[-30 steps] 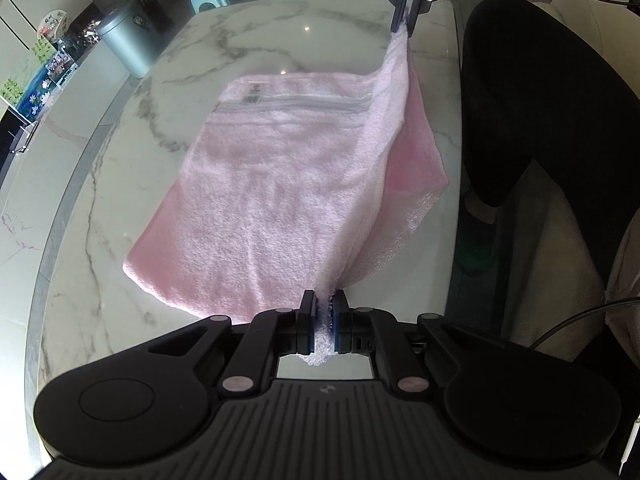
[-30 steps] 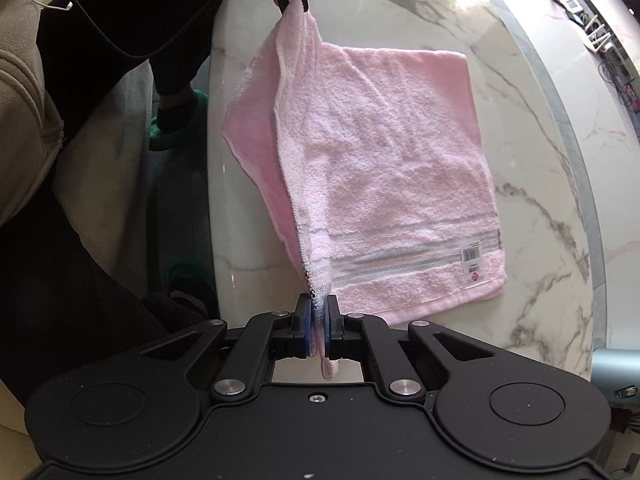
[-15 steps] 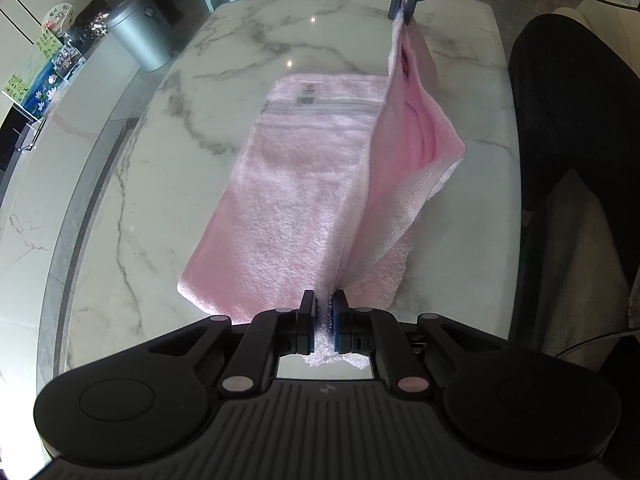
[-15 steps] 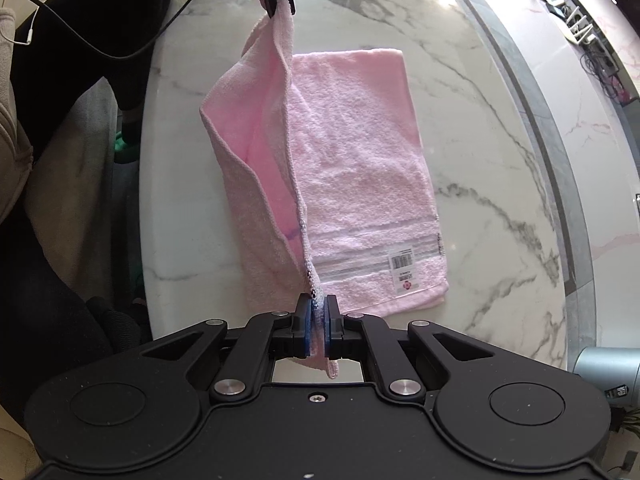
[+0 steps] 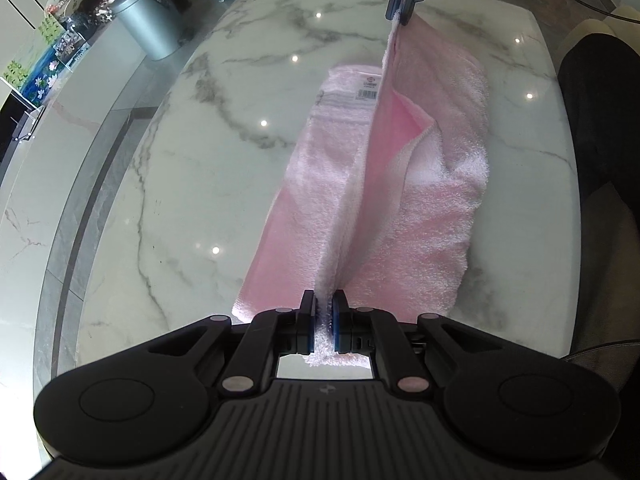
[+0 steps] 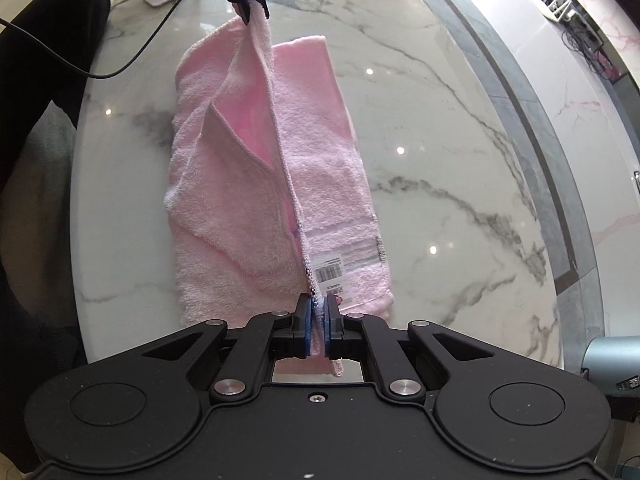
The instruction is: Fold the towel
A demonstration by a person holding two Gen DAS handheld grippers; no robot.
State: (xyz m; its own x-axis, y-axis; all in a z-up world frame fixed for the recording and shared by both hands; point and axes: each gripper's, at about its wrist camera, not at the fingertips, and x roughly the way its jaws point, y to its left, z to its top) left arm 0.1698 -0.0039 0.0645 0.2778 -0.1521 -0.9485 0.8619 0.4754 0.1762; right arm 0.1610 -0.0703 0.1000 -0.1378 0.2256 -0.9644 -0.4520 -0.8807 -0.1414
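The pink towel (image 5: 432, 216) lay lengthwise on the marble worktop (image 5: 200, 184), one long edge lifted and stretched taut between the two grippers. The left gripper (image 5: 323, 312) was clamped on one corner of that edge, at 6 o'clock in its own view; the right gripper (image 6: 318, 312) was clamped on the other corner, and showed at 12 o'clock from the left. The raised half hung toward the person's side, while the flat half with the label (image 6: 330, 270) rested on the worktop. To fold it well, both corners should probably travel level and together across to the far long edge, keeping the edge taut, then lower until the edges line up before letting go.
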